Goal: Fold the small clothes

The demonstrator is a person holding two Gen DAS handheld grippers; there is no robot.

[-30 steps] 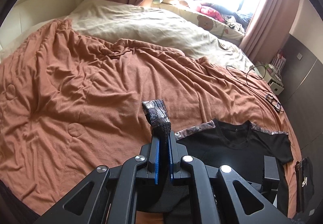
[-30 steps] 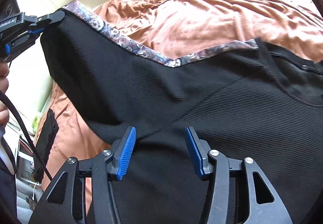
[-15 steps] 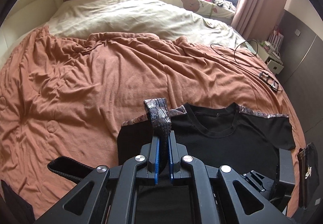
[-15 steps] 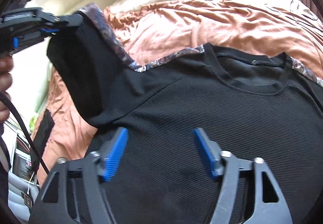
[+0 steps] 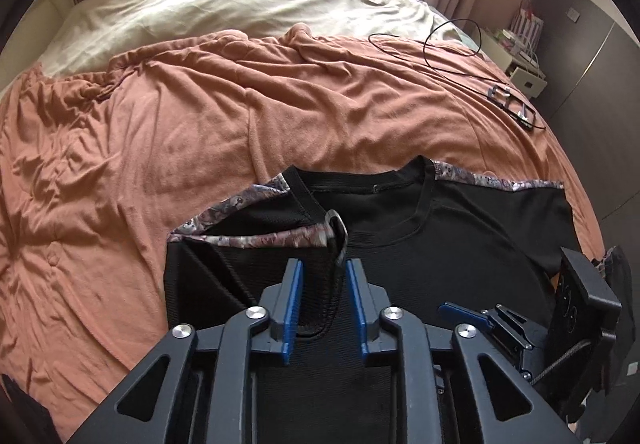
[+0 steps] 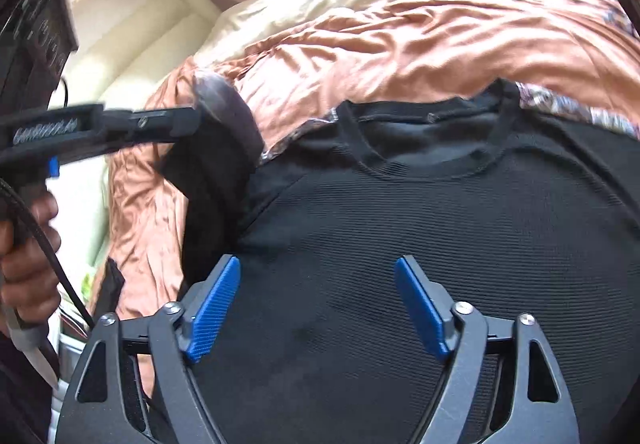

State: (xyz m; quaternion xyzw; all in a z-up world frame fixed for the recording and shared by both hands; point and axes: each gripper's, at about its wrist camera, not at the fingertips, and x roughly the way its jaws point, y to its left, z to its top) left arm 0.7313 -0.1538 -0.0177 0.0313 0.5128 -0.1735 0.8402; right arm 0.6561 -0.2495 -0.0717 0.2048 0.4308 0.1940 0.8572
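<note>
A black T-shirt [image 5: 460, 244] with patterned shoulder trim lies face up on the brown blanket [image 5: 160, 132], collar toward the far side. Its left sleeve [image 5: 256, 240] is folded in over the chest. My left gripper [image 5: 323, 272] is open, and the sleeve's cuff still stands loosely between its blue pads. In the right wrist view the left gripper [image 6: 188, 124] shows blurred at the left with the sleeve [image 6: 224, 148] at its tip. My right gripper [image 6: 320, 284] hangs open just above the shirt's body [image 6: 400, 224], holding nothing.
A cream duvet [image 5: 240, 4] and pillows cover the far half of the bed. A black cable [image 5: 432, 44] and a pair of glasses [image 5: 512, 108] lie at the right edge, beside a nightstand [image 5: 528, 76]. A hand [image 6: 24, 244] holds the left gripper's grip.
My left gripper carried the sleeve in over the shirt's chest, lowered it, and its jaws went from shut to open. The right gripper stayed open over the shirt's body.
</note>
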